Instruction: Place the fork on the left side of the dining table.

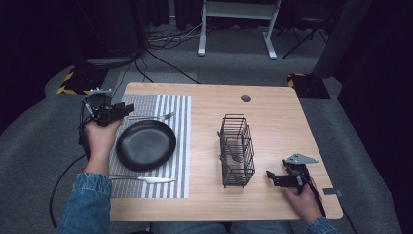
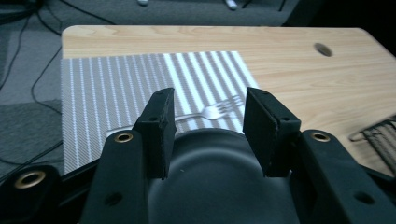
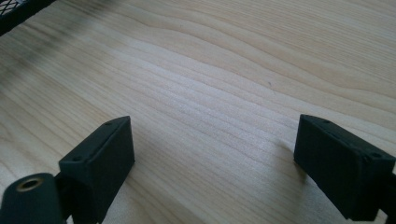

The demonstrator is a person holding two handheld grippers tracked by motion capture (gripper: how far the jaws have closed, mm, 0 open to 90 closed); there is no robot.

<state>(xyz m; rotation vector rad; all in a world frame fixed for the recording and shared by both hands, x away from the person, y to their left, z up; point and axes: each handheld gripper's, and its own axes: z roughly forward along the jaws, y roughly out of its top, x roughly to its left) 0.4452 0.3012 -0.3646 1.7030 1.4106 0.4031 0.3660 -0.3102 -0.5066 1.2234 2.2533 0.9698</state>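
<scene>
**Left gripper open above the fork and plate, right gripper parked on the wood**

From the high view, the left gripper [image 1: 127, 109] is held over the far left corner of the striped placemat [image 1: 180, 146], pointing toward the fork [image 1: 155, 117], which lies on the mat just behind the black plate [image 1: 146, 145]. A knife [image 1: 146, 179] lies on the mat on the near side of the plate. The wire basket [image 1: 237, 151] stands mid-table with cutlery inside. The right gripper [image 1: 271, 176] rests near it on the table [image 1: 272, 112].

In the left gripper view, the jaws stand partly open with nothing between them; the fork [image 2: 215, 111] lies beyond them, the plate [image 2: 210, 182] beneath.

In the right gripper view, the jaws gape wide over bare wood, empty.
</scene>
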